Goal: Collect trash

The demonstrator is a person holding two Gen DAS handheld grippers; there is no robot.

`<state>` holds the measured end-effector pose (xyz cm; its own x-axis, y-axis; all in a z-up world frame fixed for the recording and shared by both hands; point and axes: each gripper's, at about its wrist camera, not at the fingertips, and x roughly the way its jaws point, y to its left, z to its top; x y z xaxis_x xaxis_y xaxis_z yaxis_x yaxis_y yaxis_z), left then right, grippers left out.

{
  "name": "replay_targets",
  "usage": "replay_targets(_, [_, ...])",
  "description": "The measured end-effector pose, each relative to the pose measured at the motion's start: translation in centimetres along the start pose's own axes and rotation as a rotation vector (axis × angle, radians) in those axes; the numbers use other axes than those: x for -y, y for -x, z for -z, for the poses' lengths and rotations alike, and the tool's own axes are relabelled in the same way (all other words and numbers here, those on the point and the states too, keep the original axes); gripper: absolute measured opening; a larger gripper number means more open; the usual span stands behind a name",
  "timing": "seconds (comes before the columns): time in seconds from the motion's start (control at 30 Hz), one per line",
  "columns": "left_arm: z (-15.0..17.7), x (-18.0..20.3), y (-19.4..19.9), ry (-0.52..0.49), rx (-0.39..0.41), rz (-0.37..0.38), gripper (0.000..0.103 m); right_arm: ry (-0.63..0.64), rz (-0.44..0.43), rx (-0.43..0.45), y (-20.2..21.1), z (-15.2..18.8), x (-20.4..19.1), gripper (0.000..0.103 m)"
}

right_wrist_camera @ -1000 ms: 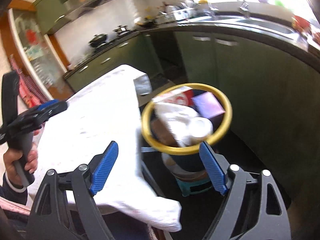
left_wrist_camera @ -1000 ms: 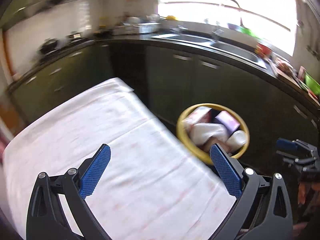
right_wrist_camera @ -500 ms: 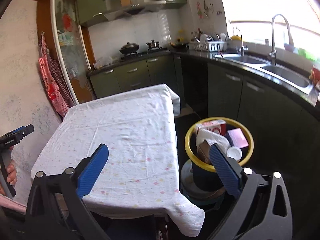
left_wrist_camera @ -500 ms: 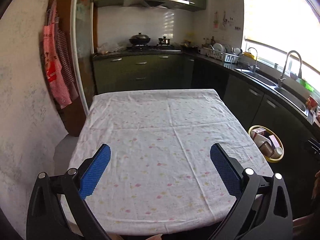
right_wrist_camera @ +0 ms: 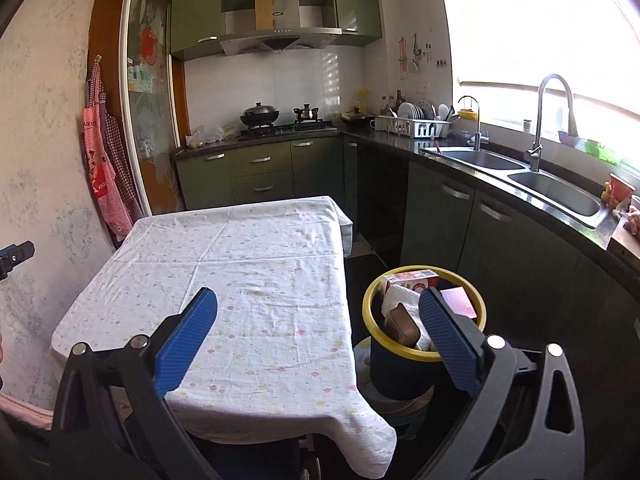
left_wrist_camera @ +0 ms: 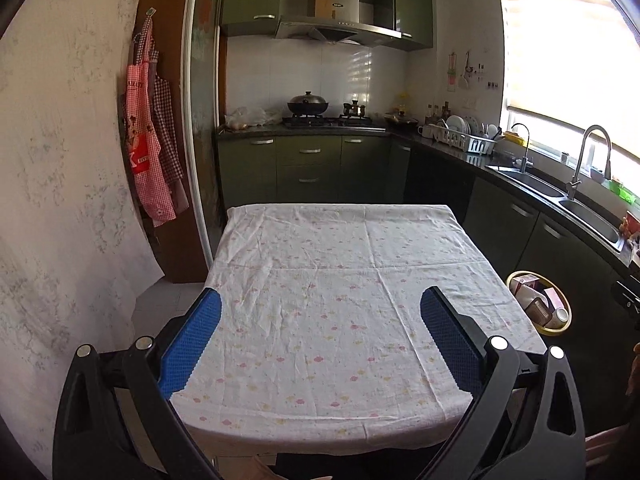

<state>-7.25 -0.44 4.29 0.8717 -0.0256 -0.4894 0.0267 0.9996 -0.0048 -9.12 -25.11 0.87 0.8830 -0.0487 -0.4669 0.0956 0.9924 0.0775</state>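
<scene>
Yellow-rimmed bin (right_wrist_camera: 424, 312) beside cloth-covered table (right_wrist_camera: 256, 280)

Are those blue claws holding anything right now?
No. The left gripper and right gripper both have their fingers spread wide, with nothing between them.

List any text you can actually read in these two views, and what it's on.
None reads cleanly.
Red apron: white lettering on the bib and lower panel, too blurred to read.
Range hood: small badge, too small.
Red-and-white carton in the yellow-rimmed bin: print, illegible.
Glass door: stickers, unreadable.
</scene>
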Motion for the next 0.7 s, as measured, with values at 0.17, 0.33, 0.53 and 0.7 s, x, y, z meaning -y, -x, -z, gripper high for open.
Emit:
replay_targets(0.17, [-0.6,0.8,0.8,-0.008,0.02,0.001,0.098,0.006,0.021,0.0,-0.2,0.1,0.0,0.096])
replay_targets(0.33, [-0.5,1.2,0.3,-0.015,-0.001,0.015,0.098,0.001,0.018,-0.002,-0.3,0.2,0.2,0.096])
replay_targets(0.53, [-0.5,1.3,0.3,-0.016,0.005,0.011,0.098,0.002,0.017,-0.003,-0.4,0.3,0.1,0.096])
replay_targets(0.7, [-0.5,1.4,0.3,-0.02,0.009,0.011,0.098,0.002,0.017,-0.003,-0.4,0.4,0.1,0.096])
